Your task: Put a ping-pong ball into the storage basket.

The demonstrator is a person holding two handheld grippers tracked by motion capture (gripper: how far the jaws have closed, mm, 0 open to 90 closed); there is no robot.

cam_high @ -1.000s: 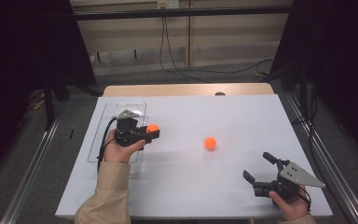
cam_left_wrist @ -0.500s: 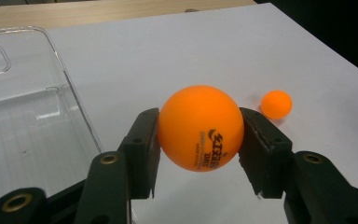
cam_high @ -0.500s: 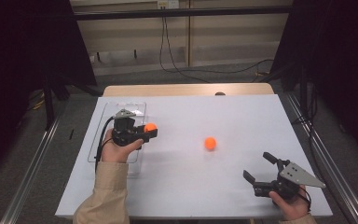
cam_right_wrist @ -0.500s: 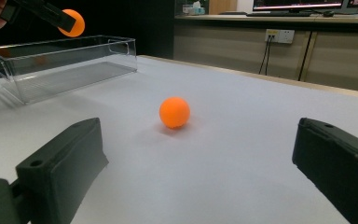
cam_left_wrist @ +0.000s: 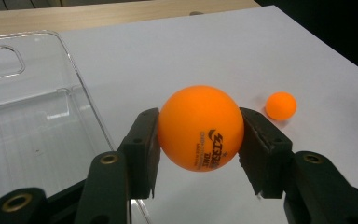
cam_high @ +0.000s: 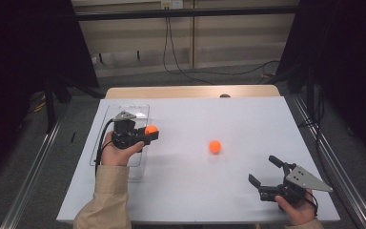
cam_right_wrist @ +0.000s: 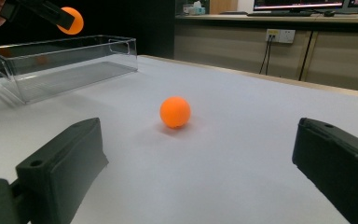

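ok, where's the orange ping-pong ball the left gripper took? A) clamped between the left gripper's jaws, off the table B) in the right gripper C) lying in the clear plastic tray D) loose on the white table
A: the orange ping-pong ball sits pinched between the left gripper jaws, beside the clear plastic tray.

The left gripper (cam_high: 148,134) pinches an orange ball (cam_high: 151,129) above a clear tray (cam_high: 106,125); another orange ball (cam_high: 214,146) lies mid-table, the right gripper (cam_high: 263,170) spread nearby.
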